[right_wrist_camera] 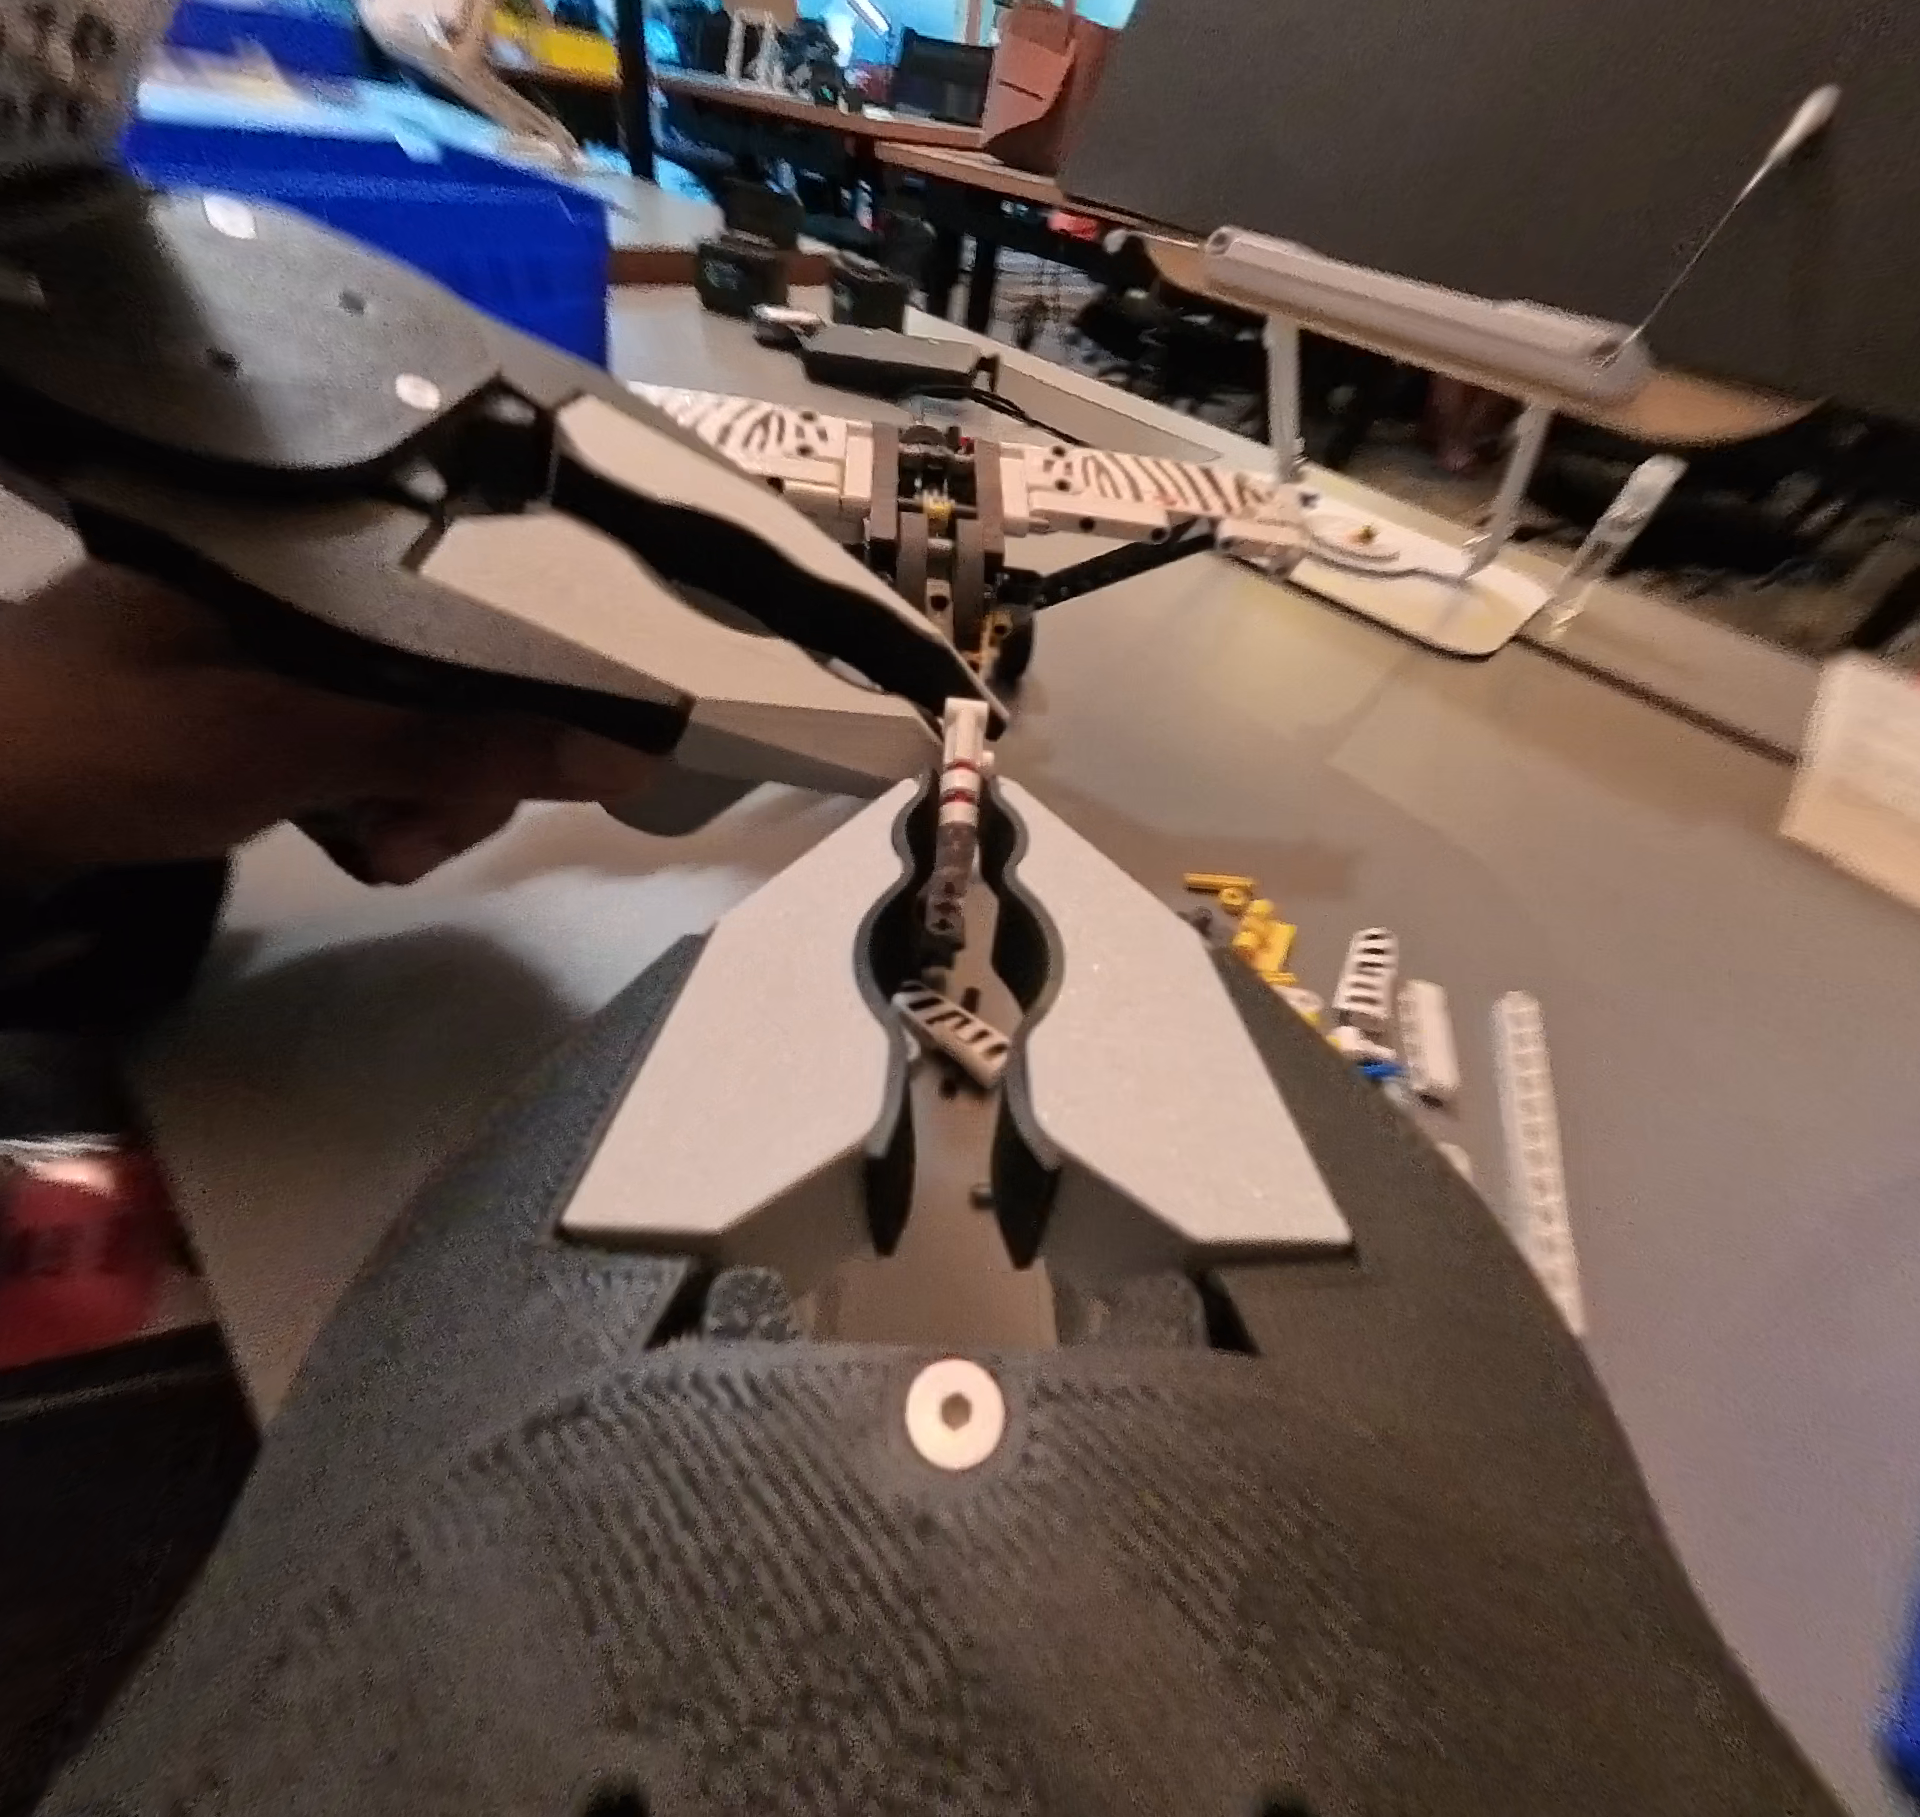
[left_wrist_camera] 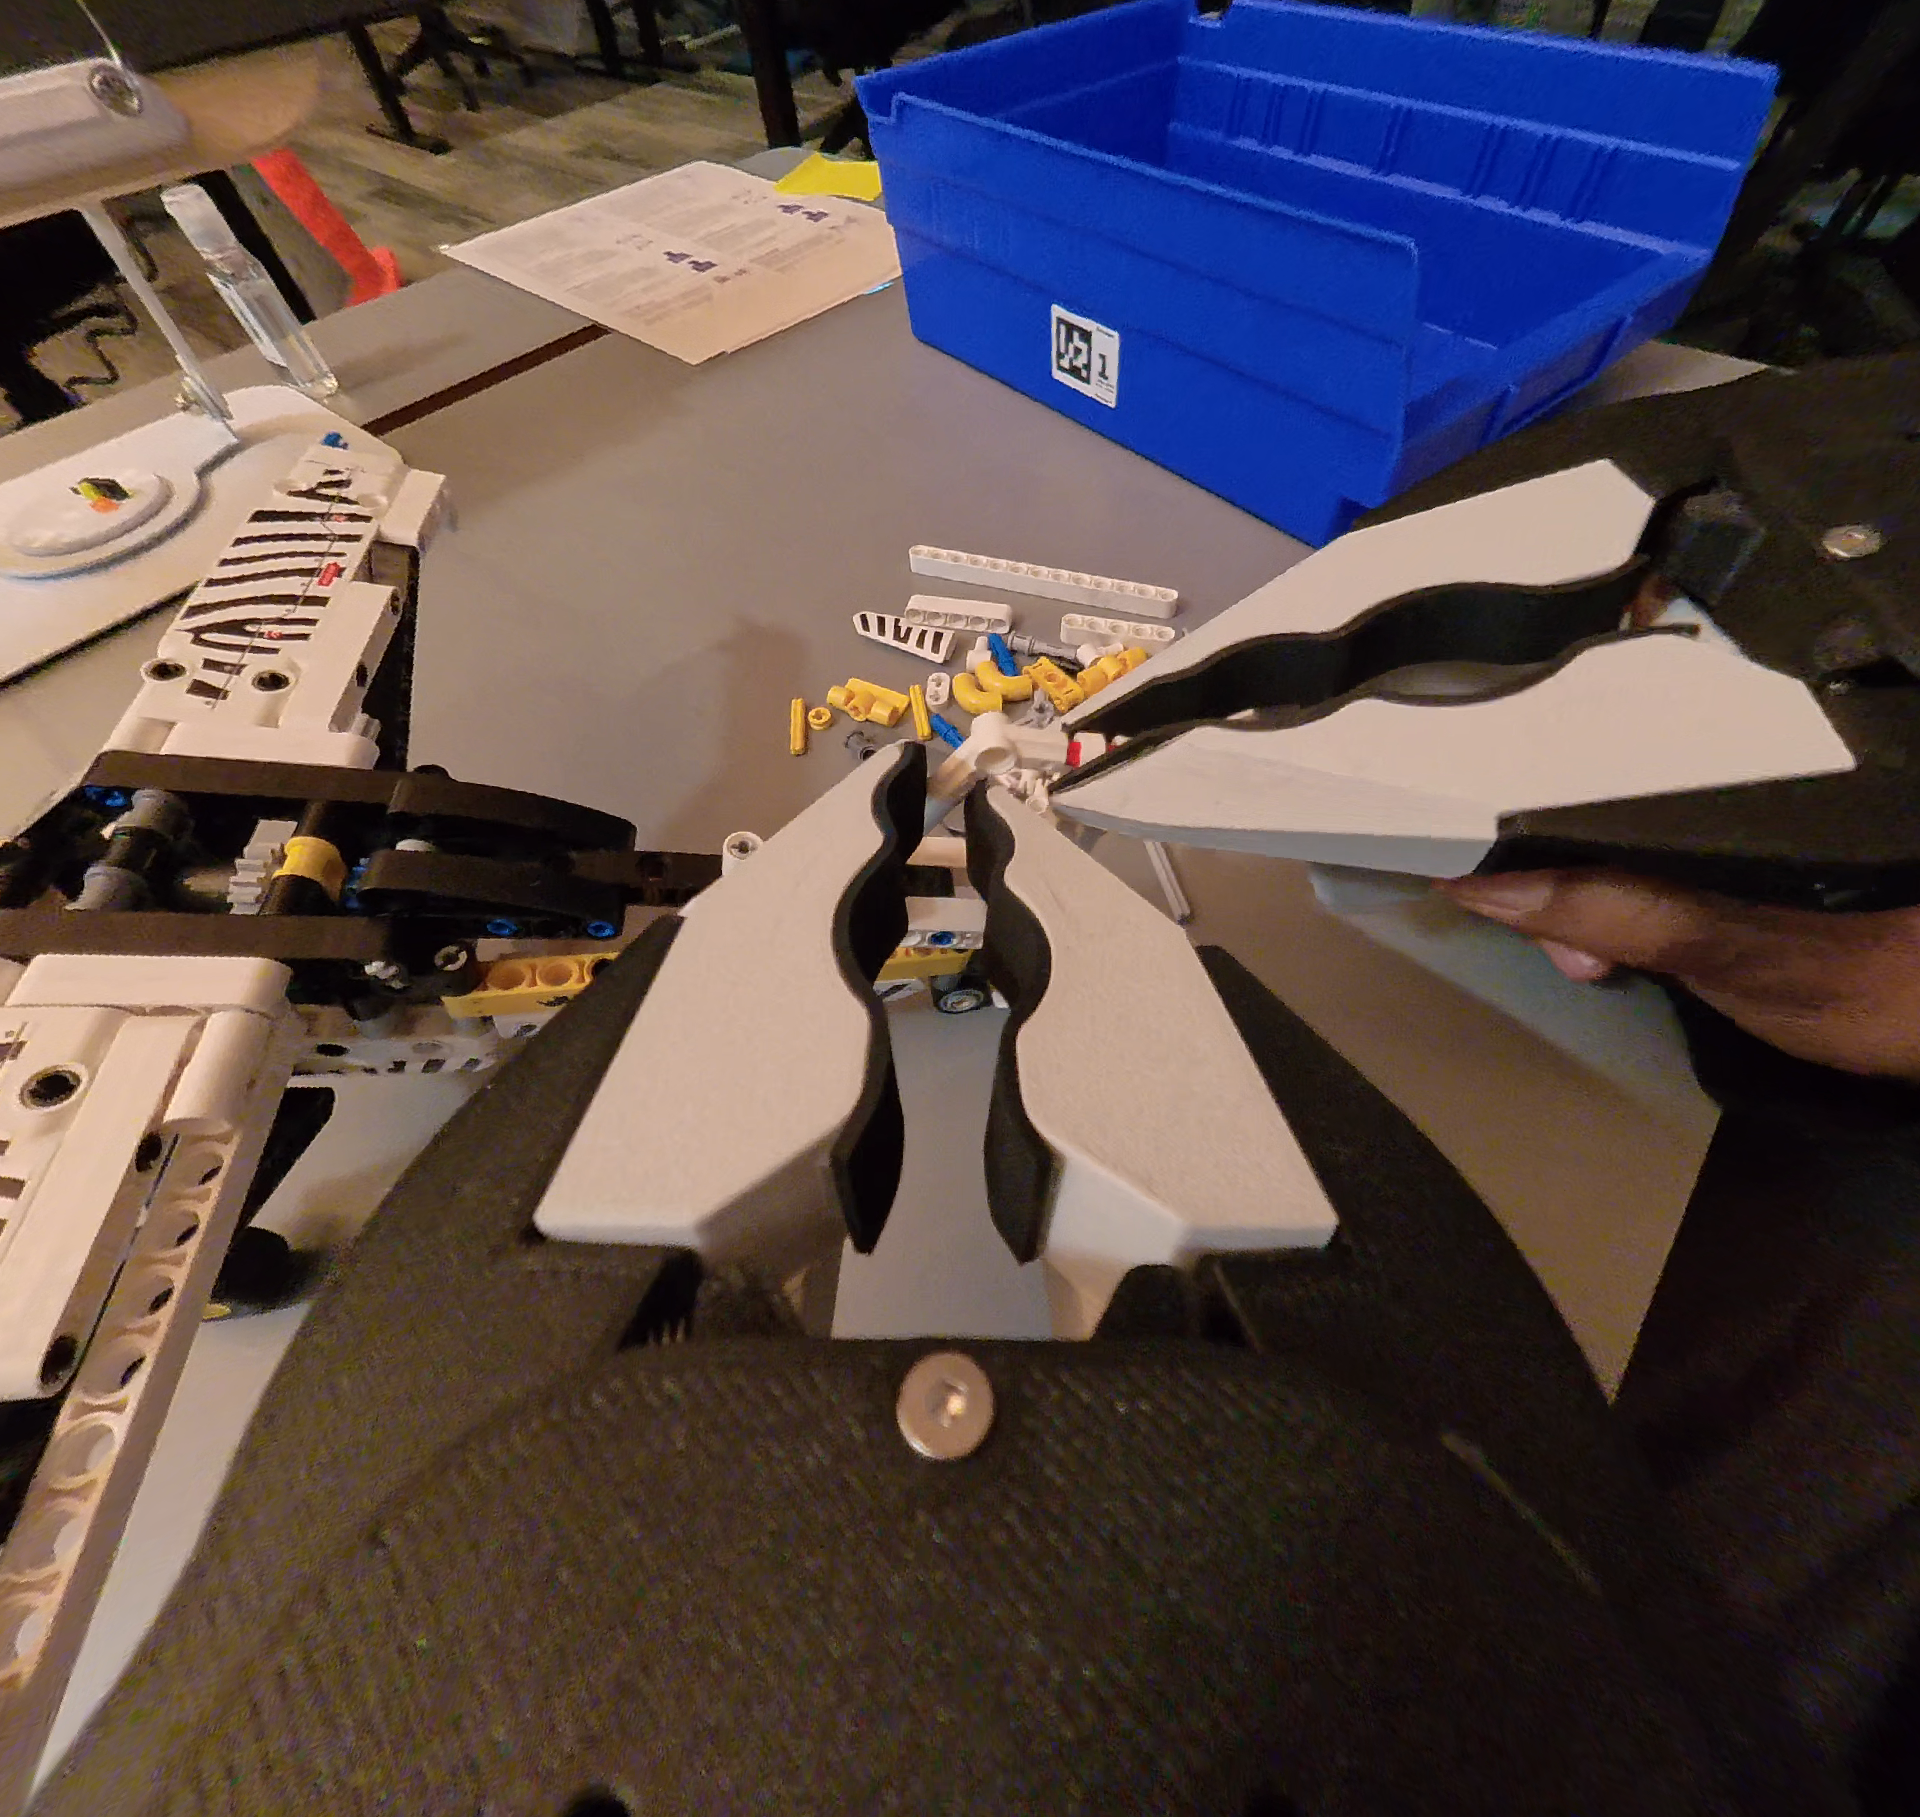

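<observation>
In the left wrist view my left gripper (left_wrist_camera: 940,785) is shut on one end of a small white connector assembly (left_wrist_camera: 1003,744) with red marks, held above the grey table (left_wrist_camera: 644,562). My right gripper (left_wrist_camera: 1070,759) comes in from the right and is shut on the other end of it. In the right wrist view my right gripper (right_wrist_camera: 961,796) grips the same white, red-ringed assembly (right_wrist_camera: 961,770) between its pads. The left gripper (right_wrist_camera: 961,718) reaches in from the left and closes on the assembly's far end.
Loose yellow, white and blue parts (left_wrist_camera: 987,666) lie just beyond the grippers and show at the right in the right wrist view (right_wrist_camera: 1351,978). A partly built white-and-black striped model (left_wrist_camera: 291,624) stands at the left. A blue bin (left_wrist_camera: 1299,240) and a printed sheet (left_wrist_camera: 686,250) sit at the back. My two grippers' fingertips are within a few centimetres of each other.
</observation>
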The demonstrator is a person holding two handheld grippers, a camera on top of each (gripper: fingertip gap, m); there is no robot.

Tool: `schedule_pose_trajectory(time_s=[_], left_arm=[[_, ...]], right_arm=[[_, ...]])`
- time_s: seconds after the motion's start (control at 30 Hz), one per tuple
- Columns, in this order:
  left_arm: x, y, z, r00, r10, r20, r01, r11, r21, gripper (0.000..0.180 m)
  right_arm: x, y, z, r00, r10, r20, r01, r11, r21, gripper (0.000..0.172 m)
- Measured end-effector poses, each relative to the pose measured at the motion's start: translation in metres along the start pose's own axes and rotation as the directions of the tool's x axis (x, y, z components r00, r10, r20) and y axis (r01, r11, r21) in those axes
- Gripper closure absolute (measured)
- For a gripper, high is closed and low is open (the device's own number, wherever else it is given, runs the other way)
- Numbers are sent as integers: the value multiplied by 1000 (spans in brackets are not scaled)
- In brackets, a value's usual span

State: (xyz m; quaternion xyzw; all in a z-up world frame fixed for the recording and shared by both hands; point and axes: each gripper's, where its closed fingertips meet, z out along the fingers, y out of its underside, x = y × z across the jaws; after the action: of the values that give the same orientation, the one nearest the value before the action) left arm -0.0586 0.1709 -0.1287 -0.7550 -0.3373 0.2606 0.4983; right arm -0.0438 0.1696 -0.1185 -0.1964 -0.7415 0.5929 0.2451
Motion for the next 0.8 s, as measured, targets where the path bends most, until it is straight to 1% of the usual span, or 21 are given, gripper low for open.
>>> schedule_pose_trajectory(time_s=[0.03, 0.07, 0.1, 0.2, 0.23, 0.27, 0.37, 0.4, 0.43, 0.53, 0.6, 0.67, 0.8], left_arm=[[0, 0, 0, 1000, 5, -1, -5, 1000, -1, 176], [-1, 1, 0, 1000, 7, 1, -7, 1000, -4, 176], [-1, 1, -1, 1000, 6, 2, -6, 1000, -4, 176], [0, 0, 0, 1000, 2, -2, -2, 1000, 0, 176], [1, -1, 1, 1000, 4, -2, -4, 1000, 3, 176], [1, -1, 2, 1000, 5, 0, -5, 1000, 2, 176], [-1, 1, 0, 999, 28, 15, -28, 1000, 3, 176], [-2, 1, -1, 999, 33, 22, -33, 999, 1, 176], [-2, 1, -1, 999, 32, 22, -32, 999, 1, 176], [-1, 0, 0, 1000, 13, 9, -13, 1000, 9, 176], [-1, 0, 1, 1000, 24, 16, -25, 1000, 8, 176], [-2, 1, 0, 1000, 8, 6, -8, 1000, 9, 176], [-1, 0, 1, 1000, 6, 4, -6, 1000, 9, 176]], right_arm=[[0, 1, 0, 997, -65, -36, 65, 998, -12, 165], [-1, 1, 1, 994, -94, -55, 93, 995, -18, 165], [-1, 1, 1, 996, -73, -46, 72, 997, -13, 165], [3, 0, -1, 994, 103, 48, -104, 995, 14, 166], [3, 0, -1, 992, 117, 54, -118, 993, 15, 166], [3, 0, -1, 994, 99, 41, -100, 995, 13, 166], [0, 1, 0, 995, -82, -50, 82, 997, -16, 165], [-1, 1, 0, 993, -104, -61, 103, 995, -20, 165], [-1, 1, 0, 995, -84, -53, 84, 996, -14, 165], [2, 1, -1, 999, 42, 14, -42, 999, 6, 165], [2, 1, -1, 999, 31, 5, -31, 999, 7, 165], [1, 1, 0, 1000, 9, -5, -9, 1000, 5, 165], [2, 1, -1, 999, 38, 10, -38, 999, 10, 165]])
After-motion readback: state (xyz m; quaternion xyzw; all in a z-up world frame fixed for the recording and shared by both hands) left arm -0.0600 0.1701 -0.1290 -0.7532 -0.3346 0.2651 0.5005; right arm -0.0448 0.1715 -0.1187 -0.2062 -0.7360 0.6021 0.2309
